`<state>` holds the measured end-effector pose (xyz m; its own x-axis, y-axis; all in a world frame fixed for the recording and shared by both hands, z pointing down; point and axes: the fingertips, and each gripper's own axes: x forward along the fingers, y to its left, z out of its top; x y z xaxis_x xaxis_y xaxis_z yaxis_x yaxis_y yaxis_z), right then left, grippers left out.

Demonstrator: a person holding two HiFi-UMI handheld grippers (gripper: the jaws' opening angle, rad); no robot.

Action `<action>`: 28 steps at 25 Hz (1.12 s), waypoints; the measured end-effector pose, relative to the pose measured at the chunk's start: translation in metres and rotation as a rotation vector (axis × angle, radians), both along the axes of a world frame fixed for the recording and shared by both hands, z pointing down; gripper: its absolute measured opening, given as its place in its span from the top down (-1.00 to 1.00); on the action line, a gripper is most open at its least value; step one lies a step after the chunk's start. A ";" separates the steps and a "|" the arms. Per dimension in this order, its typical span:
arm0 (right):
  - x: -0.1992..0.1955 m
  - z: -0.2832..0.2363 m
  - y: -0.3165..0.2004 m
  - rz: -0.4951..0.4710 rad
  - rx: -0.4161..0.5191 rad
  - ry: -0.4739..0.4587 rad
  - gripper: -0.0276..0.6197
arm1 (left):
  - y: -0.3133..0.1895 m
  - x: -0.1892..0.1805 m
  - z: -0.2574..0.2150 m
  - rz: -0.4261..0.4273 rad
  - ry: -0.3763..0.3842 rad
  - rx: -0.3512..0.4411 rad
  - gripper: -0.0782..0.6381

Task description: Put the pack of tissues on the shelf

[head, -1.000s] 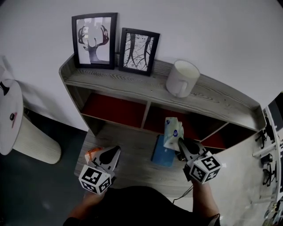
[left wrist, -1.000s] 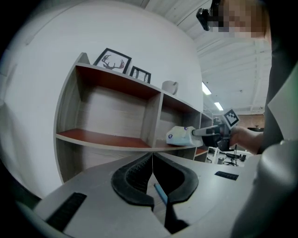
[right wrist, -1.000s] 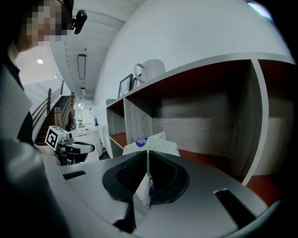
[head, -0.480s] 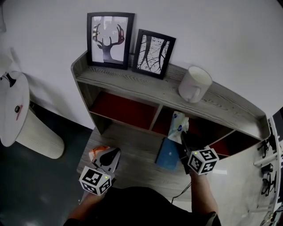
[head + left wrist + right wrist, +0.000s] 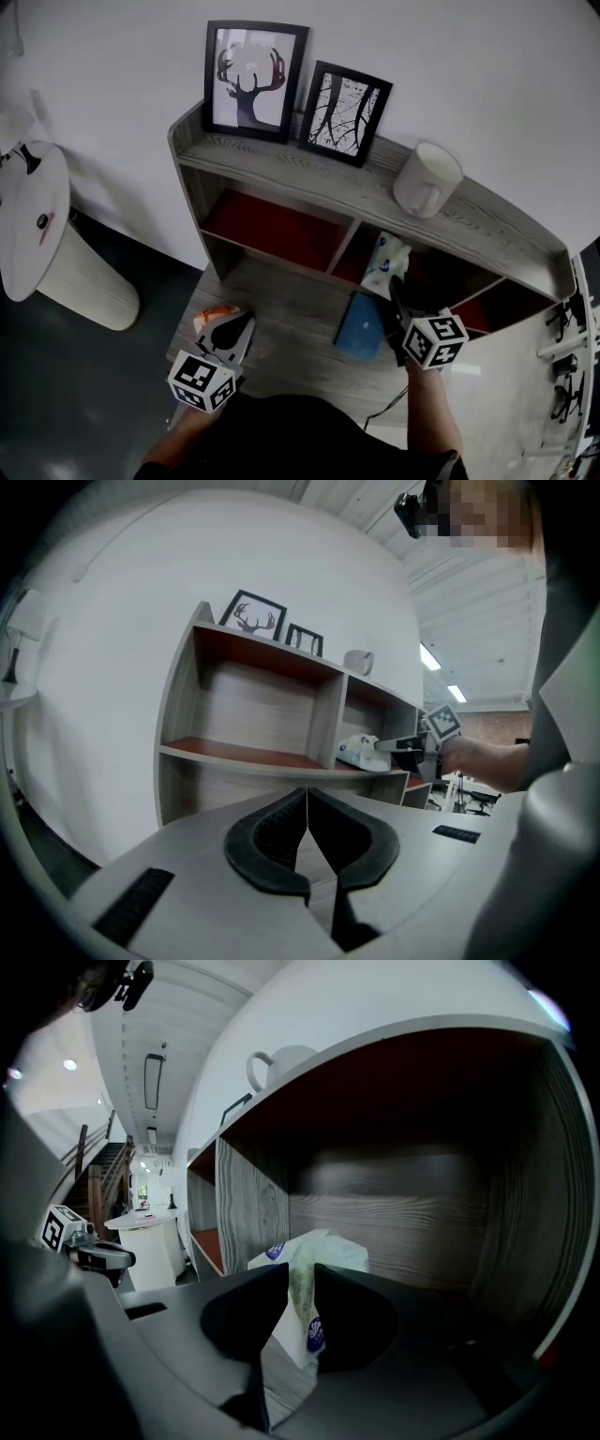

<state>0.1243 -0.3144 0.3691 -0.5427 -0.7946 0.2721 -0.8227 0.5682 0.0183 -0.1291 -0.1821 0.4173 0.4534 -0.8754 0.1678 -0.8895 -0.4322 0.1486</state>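
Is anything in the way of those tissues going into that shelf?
Nothing visible. The pack is between the jaws of the right gripper, which have just been opening, at the mouth of the compartment; only its back wall lies beyond.

A home-style corner staged inside a larger hall. The homely part is a grey wood-grain shelf unit [image 5: 309, 180] with red-lined compartments against a plain white wall, topped by a black-framed deer print [image 5: 253, 82], a black-framed print of bare branches [image 5: 345, 112] and a white ceramic mug [image 5: 427, 180], with a round white side table [image 5: 33, 220] beside it. The gripper views show a high panelled ceiling with long strip lights [image 5: 153, 1080] and an open staircase [image 5: 98, 1162].
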 end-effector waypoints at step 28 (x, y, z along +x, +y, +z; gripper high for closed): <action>-0.217 -0.023 0.127 -0.348 0.149 -0.183 0.46 | 0.027 -0.116 0.007 0.045 0.020 0.013 0.74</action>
<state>-0.0926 -0.1875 0.3465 -0.8145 -0.5786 0.0426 -0.5794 0.8150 -0.0070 -0.2447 -0.1546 0.4245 0.4958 -0.8558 0.1475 -0.8658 -0.4741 0.1600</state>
